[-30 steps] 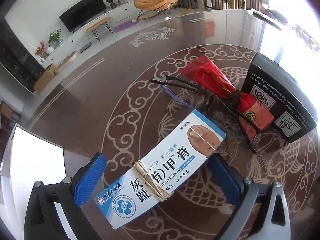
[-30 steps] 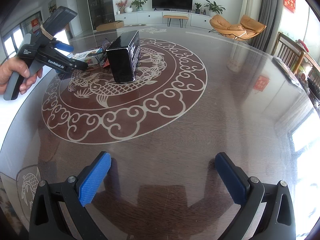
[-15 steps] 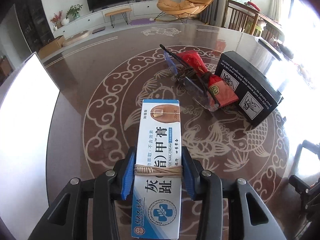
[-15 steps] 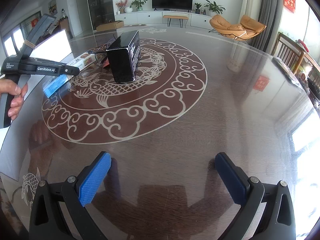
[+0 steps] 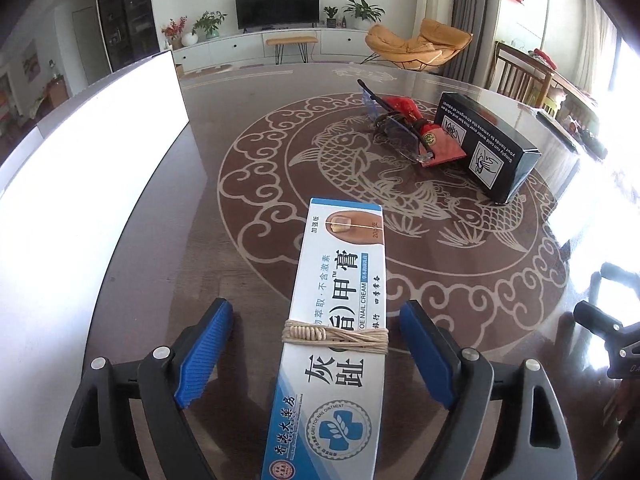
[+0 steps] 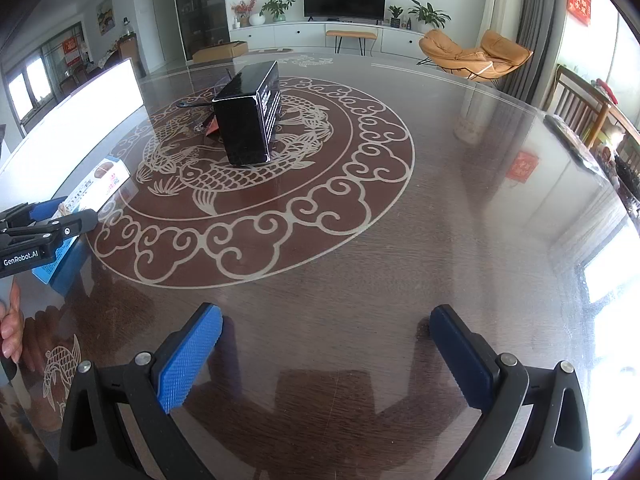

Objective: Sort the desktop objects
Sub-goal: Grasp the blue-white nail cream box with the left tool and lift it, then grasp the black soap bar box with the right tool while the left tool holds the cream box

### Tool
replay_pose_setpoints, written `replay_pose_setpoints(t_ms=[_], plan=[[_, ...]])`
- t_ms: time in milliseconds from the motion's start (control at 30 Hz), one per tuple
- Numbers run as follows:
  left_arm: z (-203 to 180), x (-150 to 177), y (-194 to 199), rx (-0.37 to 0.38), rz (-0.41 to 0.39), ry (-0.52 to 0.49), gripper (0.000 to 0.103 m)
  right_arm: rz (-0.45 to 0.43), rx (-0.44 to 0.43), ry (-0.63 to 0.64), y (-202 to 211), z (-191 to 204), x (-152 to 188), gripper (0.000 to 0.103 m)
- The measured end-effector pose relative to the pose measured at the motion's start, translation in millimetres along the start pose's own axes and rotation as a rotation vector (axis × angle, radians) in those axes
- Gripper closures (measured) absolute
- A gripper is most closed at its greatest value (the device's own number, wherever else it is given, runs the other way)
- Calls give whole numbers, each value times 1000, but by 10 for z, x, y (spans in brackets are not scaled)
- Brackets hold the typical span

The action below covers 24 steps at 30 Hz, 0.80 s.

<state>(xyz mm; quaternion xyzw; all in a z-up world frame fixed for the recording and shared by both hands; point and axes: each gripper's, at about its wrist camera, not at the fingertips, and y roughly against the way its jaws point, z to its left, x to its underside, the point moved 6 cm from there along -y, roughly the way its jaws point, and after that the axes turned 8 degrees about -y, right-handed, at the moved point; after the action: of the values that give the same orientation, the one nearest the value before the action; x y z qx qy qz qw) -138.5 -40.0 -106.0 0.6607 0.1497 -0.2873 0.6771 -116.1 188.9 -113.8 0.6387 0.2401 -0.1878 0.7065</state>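
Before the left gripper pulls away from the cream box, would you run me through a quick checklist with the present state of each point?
1. Left gripper off the cream box: ok; jaws are opening, gaps on both sides, pads not pressing.
2. Box resting on the table: cannot tell; its near end runs out of the left wrist view.
3. String around the box intact: ok.
4. Box apart from the glasses, red packet and black box: ok; bare table lies between.
5. Right gripper out of the way: ok; open, nothing between its fingers.
6. White panel beside the box clear of the left gripper: ok.
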Motion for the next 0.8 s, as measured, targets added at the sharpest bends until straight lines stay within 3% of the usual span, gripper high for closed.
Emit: replay_pose_setpoints(t_ms=[33,433,500,567,700,800], plan=[[-31,-1,-28,5,17,-14,0,0,0,0,-1,-1,2,0],[-57,18,-38,14,13,-16,0,0,0,-1,0,-1,-2,0],[-56,19,-38,13,13,-17,0,33,-6,-1,-40,20,-63,0],[-56,21,-36,13,13,-16,0,44,-70,-3,-32,131,-244,0],[-54,22,-37,13,13,-17,0,-74,-104,51,67,466,-841,0],[-53,23,-37,12,13,-17,0,-33,-92,82,-155,666,-1161,0]])
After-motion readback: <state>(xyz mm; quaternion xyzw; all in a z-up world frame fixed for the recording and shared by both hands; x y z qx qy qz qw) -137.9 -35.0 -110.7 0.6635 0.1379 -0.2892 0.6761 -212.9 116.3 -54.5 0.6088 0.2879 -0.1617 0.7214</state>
